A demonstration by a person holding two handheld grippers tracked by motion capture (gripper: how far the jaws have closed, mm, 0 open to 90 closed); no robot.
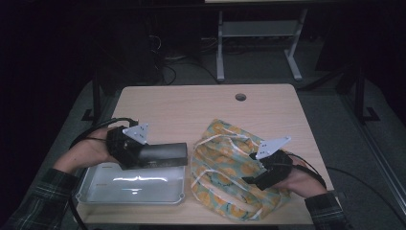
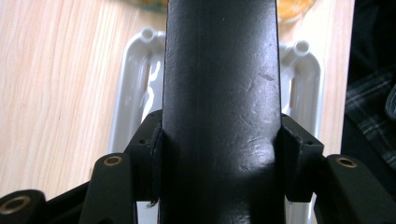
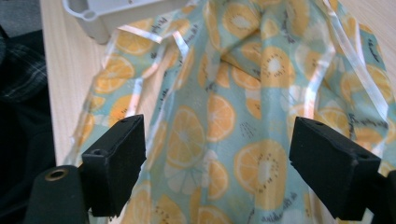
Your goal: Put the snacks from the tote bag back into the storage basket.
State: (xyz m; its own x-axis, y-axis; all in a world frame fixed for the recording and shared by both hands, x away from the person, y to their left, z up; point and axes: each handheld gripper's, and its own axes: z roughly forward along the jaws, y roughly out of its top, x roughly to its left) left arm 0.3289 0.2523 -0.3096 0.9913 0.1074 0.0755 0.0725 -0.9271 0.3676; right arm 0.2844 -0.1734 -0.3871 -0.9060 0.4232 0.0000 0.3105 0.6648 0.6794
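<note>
Left hand-held gripper (image 1: 143, 154): I have it clamped on a black block (image 2: 222, 93) above the tray (image 1: 95, 189).
Right hand-held gripper (image 3: 219, 163): I hold its jaws apart over the orange-print cloth (image 1: 225, 163).

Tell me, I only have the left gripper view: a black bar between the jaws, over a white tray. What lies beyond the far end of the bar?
Observer: A fruit-print cloth bag, crumpled on the table right of the tray.
Operator: Where is the other tool?
Observer: The right tool is over the bag, near its front right part.
Operator: Has it gripped the bag?
Observer: No. In the right gripper view its jaws stand wide apart above the cloth.
Operator: Is the bar resting in the tray?
Observer: From the high view, the black bar runs level above the tray's back edge, clamped in the left tool.
</note>
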